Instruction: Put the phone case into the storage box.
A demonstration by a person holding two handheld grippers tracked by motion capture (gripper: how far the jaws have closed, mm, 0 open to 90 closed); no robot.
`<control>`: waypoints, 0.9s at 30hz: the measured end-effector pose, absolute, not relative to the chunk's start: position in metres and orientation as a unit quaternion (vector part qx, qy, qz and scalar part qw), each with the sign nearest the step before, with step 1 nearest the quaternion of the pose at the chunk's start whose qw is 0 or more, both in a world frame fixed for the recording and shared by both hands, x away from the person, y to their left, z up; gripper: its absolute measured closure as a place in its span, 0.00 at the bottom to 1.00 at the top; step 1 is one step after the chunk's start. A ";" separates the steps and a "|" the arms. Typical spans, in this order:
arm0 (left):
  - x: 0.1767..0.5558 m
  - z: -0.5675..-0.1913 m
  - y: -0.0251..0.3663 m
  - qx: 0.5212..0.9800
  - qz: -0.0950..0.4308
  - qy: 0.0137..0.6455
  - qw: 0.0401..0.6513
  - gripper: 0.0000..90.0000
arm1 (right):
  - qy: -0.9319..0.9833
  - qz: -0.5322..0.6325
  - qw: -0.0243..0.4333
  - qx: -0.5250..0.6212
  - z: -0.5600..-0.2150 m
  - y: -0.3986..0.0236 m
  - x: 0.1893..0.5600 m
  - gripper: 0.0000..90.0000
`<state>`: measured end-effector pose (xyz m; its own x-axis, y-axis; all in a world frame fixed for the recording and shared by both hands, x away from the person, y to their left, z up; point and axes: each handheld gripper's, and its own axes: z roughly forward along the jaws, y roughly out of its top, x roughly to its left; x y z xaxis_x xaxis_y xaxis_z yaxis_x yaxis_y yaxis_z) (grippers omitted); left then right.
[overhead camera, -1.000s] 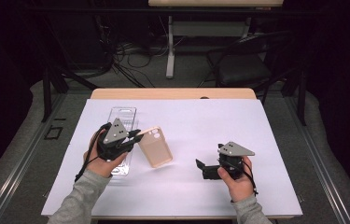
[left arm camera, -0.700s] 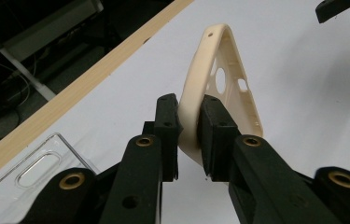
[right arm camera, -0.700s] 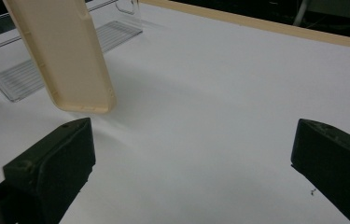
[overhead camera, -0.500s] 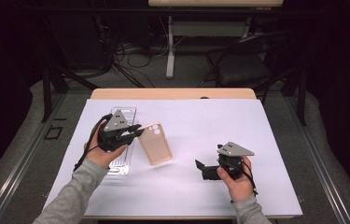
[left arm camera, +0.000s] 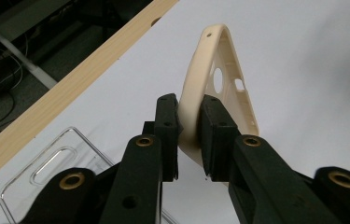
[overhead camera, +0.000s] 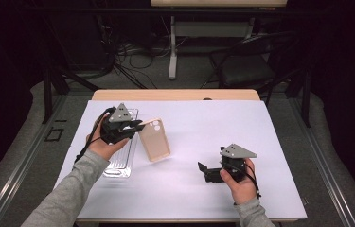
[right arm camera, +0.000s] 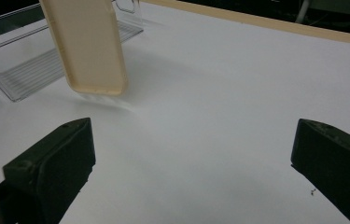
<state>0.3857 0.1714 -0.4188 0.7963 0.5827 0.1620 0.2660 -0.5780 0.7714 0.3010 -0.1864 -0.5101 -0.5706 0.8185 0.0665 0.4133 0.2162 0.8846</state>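
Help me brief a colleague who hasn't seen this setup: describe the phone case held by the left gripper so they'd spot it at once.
On the white table, look left of centre, where the left gripper is shut on the beige phone case and holds it by its edge, tilted. Unlike the clear case lying flat beside it, this one is opaque cream with camera cutouts.

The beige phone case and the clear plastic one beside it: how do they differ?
The beige rubbery phone case is opaque; the clear hard-plastic phone case is see-through. The beige case is pinched by its side wall in the left hand-held gripper and tilted, lifted off the white table; the clear case lies flat, ungripped. Both are phone-shaped shells with camera cut-outs.
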 end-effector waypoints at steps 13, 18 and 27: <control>0.406 -0.401 0.178 0.863 0.194 0.251 0.392 0.87 | 0.750 0.471 0.211 0.414 -0.512 -0.187 0.302 0.00; 0.414 -0.394 0.181 0.864 0.199 0.250 0.391 0.87 | 0.749 0.473 0.211 0.413 -0.512 -0.187 0.302 0.00; 0.427 -0.379 0.185 0.866 0.222 0.245 0.375 0.88 | 0.750 0.471 0.210 0.415 -0.512 -0.187 0.303 0.00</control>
